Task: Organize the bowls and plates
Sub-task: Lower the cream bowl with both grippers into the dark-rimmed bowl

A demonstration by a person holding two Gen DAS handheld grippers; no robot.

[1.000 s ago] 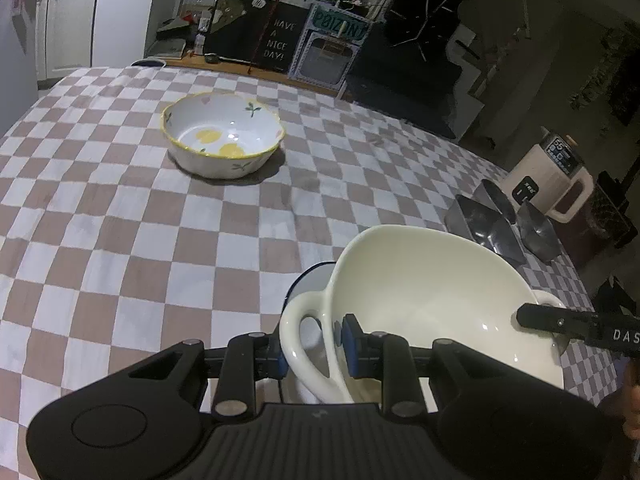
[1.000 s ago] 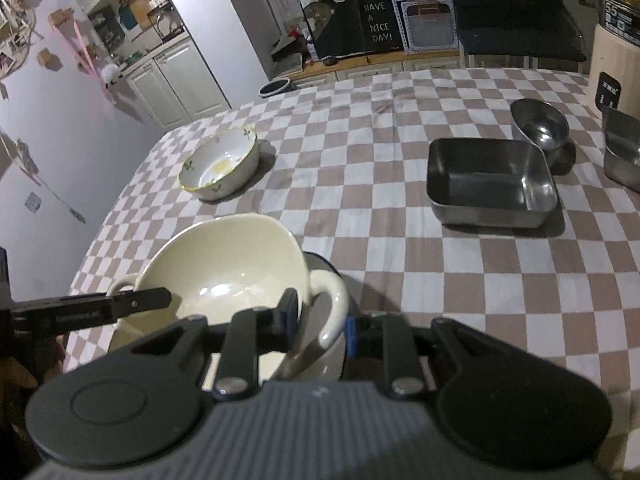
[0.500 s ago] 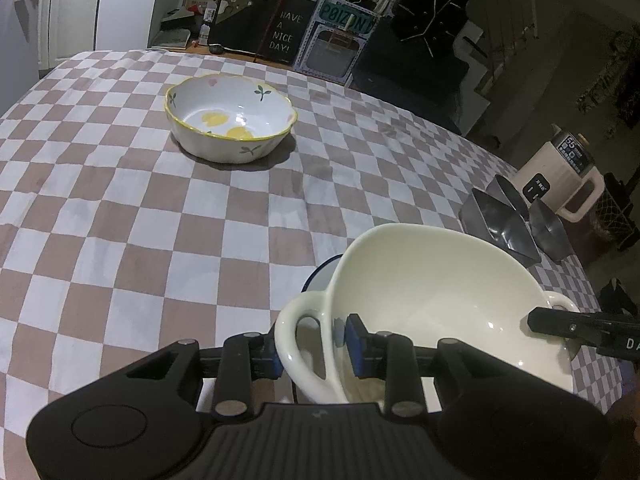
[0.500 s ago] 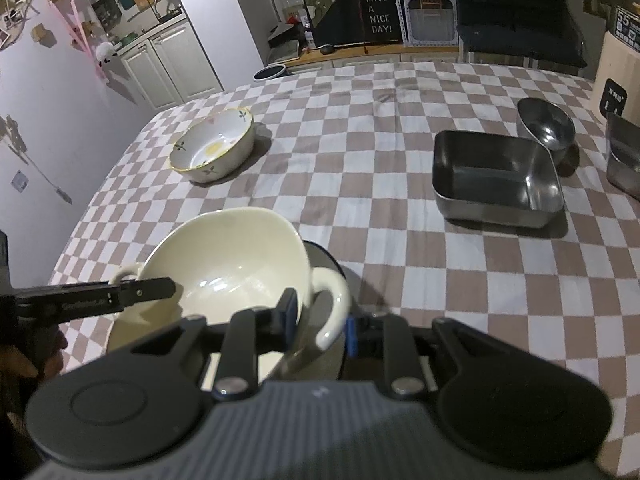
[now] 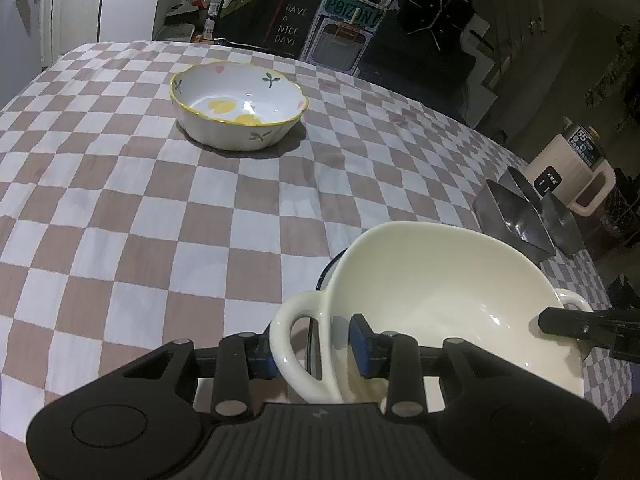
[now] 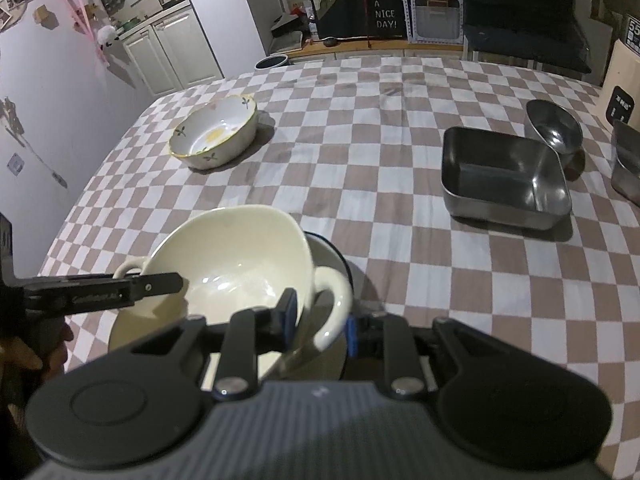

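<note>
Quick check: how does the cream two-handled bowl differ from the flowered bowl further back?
The cream bowl is plain with a loop handle on each side; the flowered bowl has a yellow scalloped rim, painted motifs and no handles. The cream one sits tilted on a dark-rimmed plate; the flowered one rests flat on the checked cloth. Both are empty and upright.

The place was a lived-in home, a dining spot opening onto a kitchen. A table under a brown-and-white checked cloth (image 6: 400, 128) held crockery, among it a flower-painted bowl (image 5: 239, 110) and a steel tray (image 6: 505, 177). White kitchen cabinets (image 6: 168, 52) stood against the far wall, with a "HAVE A NICE DAY!" sign (image 6: 383, 8) leaning nearby and a household appliance with a display (image 5: 568, 172) beside the table.
</note>
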